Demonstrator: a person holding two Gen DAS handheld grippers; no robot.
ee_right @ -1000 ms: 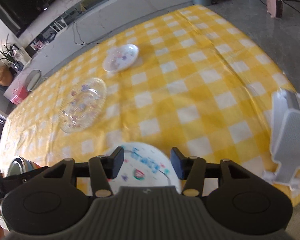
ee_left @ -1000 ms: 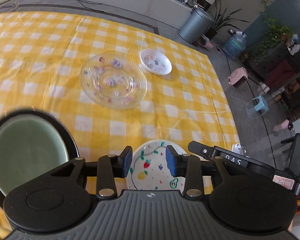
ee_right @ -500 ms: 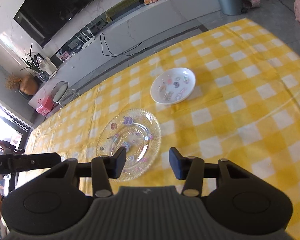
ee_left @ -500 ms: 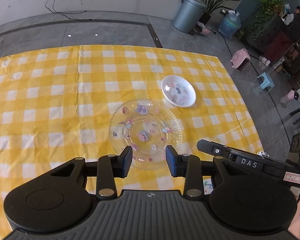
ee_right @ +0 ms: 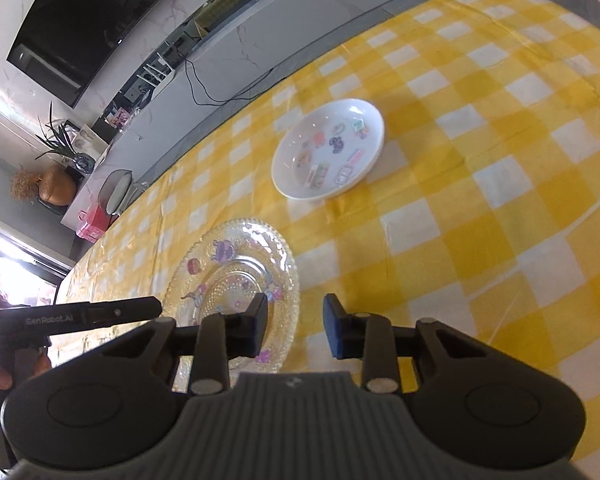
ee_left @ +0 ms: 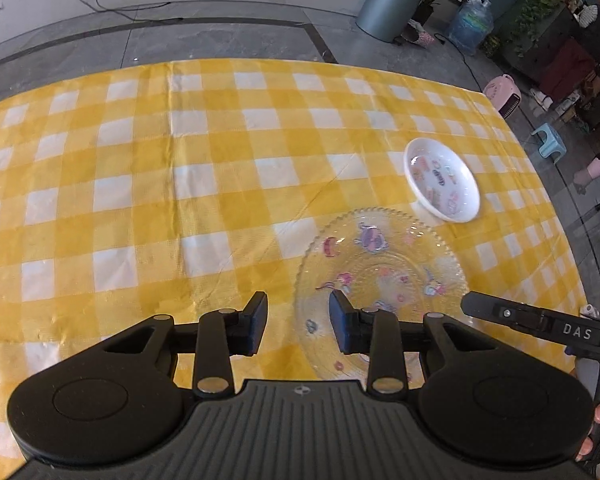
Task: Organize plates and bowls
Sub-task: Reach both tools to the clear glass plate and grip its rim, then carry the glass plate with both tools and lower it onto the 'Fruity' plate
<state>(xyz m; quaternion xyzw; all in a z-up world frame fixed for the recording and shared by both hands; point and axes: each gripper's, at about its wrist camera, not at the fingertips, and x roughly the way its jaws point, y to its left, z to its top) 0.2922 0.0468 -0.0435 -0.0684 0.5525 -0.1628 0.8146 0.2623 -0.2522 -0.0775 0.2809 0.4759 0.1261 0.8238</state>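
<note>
A clear glass plate (ee_left: 384,276) with cartoon prints lies on the yellow checked tablecloth (ee_left: 180,184). A small white bowl (ee_left: 442,184) with stickers sits just beyond it. My left gripper (ee_left: 298,326) is open and empty, over the plate's left edge. In the right wrist view the glass plate (ee_right: 236,276) is at lower left and the white bowl (ee_right: 328,148) is farther off. My right gripper (ee_right: 296,328) is open and empty, at the plate's right edge. The right gripper's body (ee_left: 540,326) shows in the left wrist view.
The table's far edge (ee_left: 300,62) meets a grey floor with a metal bin (ee_left: 392,4), a water jug (ee_left: 470,24) and plants. A long white counter (ee_right: 260,40) and a dark TV (ee_right: 92,20) stand behind the table. The left gripper's body (ee_right: 72,316) reaches in at left.
Both grippers have moved forward over the table, away from the painted bowl and green plate near the front edge, and come close to the glass plate. Both stay open.
</note>
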